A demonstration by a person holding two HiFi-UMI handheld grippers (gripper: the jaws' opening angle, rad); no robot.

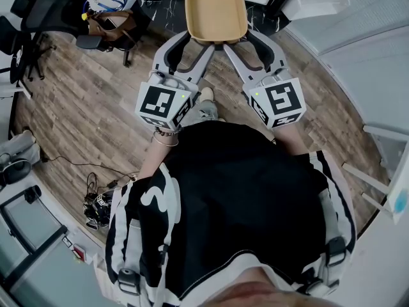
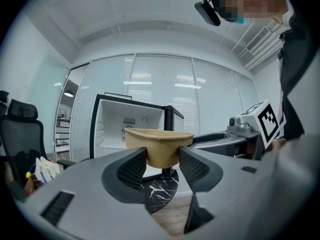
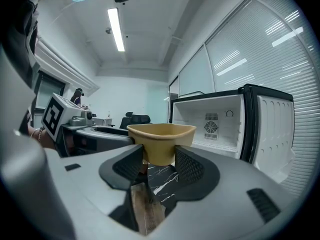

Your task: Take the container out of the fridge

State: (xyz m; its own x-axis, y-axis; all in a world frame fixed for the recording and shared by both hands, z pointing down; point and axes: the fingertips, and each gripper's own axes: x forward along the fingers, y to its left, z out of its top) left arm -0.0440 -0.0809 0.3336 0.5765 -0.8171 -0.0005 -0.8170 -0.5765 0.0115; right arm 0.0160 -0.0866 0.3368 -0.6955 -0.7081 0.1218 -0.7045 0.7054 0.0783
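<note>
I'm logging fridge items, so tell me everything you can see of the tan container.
The container is a tan, rounded-rectangular, paper-like tub with a flared rim and sloping walls. It is empty, upright and level, held in the air above the wood floor, outside the open fridge. The left gripper and right gripper each clamp its near end between their jaws.

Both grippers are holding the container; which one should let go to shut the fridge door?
Right, probably. Both the left gripper and right gripper clamp the container, but the open fridge door stands at the right gripper's side, so it seems nearer.
</note>
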